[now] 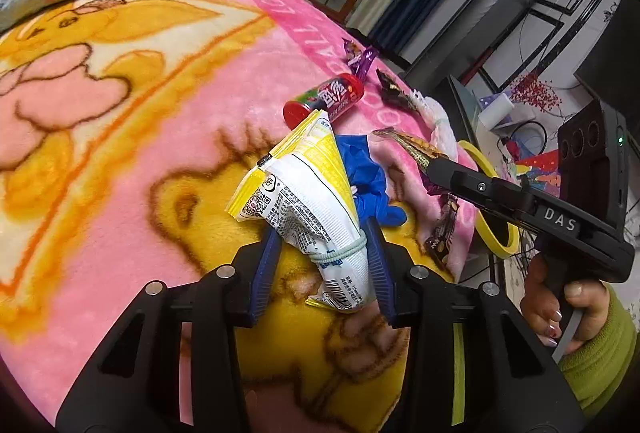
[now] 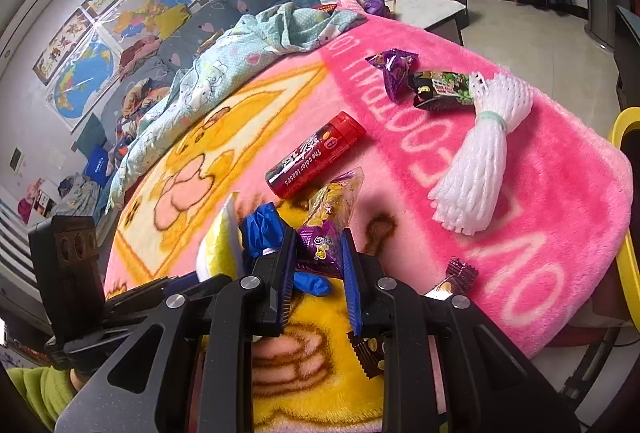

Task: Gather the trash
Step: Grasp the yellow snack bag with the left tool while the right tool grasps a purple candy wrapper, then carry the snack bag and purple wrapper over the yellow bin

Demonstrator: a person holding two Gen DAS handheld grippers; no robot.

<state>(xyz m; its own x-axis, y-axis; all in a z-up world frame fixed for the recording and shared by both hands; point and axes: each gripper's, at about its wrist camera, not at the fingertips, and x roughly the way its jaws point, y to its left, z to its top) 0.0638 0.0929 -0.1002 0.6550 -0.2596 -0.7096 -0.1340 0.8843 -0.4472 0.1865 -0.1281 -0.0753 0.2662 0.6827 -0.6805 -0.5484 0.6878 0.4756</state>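
Trash is being gathered from a pink and yellow blanket (image 2: 520,193), and the job is judged to be at an early stage, since most pieces are lying loose on the fleece and no piece is being seen inside a bin. A yellow-rimmed container (image 1: 498,233) is being shown at the blanket's edge (whether it is the bin cannot be told).

Largest of what is left, a white foam net sleeve (image 2: 476,153) is lying near the far edge. Beside the middle, a red snack tube (image 2: 316,157) is lying on its side. A blue glove (image 1: 368,185) is being partly covered by the held items. Near the foam sleeve, touching its end, a dark green-printed packet (image 2: 440,89) and a purple wrapper (image 2: 394,69) are waiting. Smallest, a brown chocolate wrapper (image 2: 460,273) is lying just beside the right tool.

Two pieces are being lifted at present: the left gripper (image 1: 324,253) is being held with its jaws closed on a white and yellow pouch (image 1: 304,193), and the right gripper (image 2: 318,257) is being held with its jaws clamped on a purple and clear snack packet (image 2: 332,209).
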